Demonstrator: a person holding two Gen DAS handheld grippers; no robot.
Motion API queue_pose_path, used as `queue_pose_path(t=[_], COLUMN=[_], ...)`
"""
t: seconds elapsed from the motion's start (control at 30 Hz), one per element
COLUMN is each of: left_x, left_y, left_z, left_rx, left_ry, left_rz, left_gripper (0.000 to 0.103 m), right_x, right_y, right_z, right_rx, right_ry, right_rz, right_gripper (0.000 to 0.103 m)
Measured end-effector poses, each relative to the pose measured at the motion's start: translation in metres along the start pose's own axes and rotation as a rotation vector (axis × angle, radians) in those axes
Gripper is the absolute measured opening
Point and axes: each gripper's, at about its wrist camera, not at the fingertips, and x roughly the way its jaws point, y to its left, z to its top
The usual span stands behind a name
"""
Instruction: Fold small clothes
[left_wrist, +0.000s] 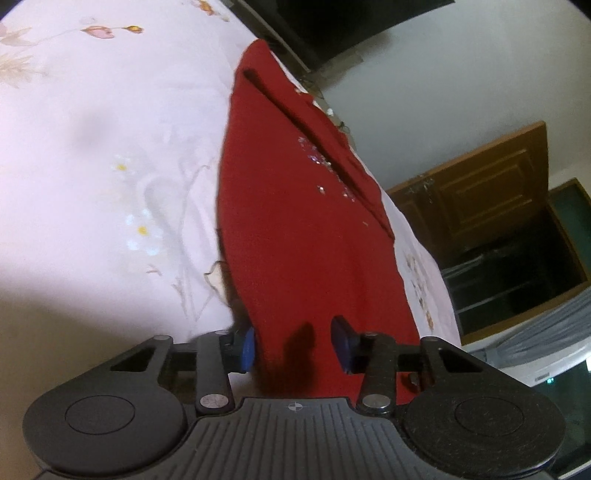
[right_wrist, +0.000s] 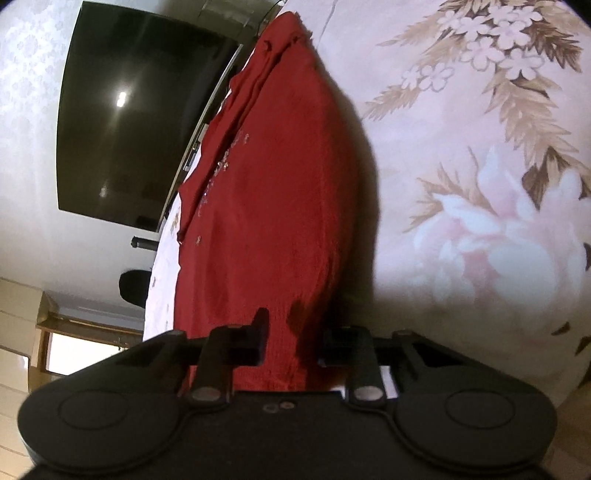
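A red garment with small silver sequins lies on a pale floral bedsheet, with one part folded over near the sheet's far edge. My left gripper stands open at the garment's near edge, and the red cloth runs between its blue pads. In the right wrist view the same red garment stretches away from my right gripper. That gripper's black fingers stand apart on either side of the cloth's near edge. Neither gripper visibly pinches the cloth.
The bedsheet carries large pink and brown flower prints. A dark television hangs on the white wall beyond the bed. A wooden door and a dark shelf unit stand past the bed's edge.
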Motion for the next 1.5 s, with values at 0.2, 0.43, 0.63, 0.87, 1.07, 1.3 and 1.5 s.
queue_pose_path(t=[0.2, 0.43, 0.63, 0.87, 1.07, 1.3, 1.5], left_x=[0.003, -0.019, -0.035, -0.036, -0.025, -0.024, -0.025], left_y=[-0.012, -0.050, -0.072, -0.062, -0.038, -0.042, -0.046], left_z=[-0.004, -0.009, -0.009, -0.013, -0.023, -0.027, -0.027], left_rx=[0.075, 0.257, 0.378, 0.393, 0.359, 0.382, 0.371], left_ry=[-0.011, -0.092, -0.129, -0.092, -0.065, -0.066, -0.085], left_rz=[0.069, 0.103, 0.177, 0.240, 0.278, 0.297, 0.286], left_gripper=[0.010, 0.003, 0.003, 0.003, 0.003, 0.003, 0.003], right_x=[0.004, -0.005, -0.021, -0.011, 0.007, 0.009, 0.003], right_y=[0.005, 0.037, 0.074, 0.073, 0.019, 0.022, 0.019], right_z=[0.000, 0.000, 0.005, 0.007, 0.006, 0.007, 0.005], right_rx=[-0.029, -0.164, -0.289, -0.339, -0.248, -0.260, -0.265], right_ry=[-0.009, -0.064, -0.123, -0.100, -0.045, -0.052, -0.051], right_rz=[-0.045, -0.068, -0.047, -0.106, -0.175, -0.181, -0.184], right_gripper=[0.009, 0.006, 0.005, 0.005, 0.003, 0.003, 0.004])
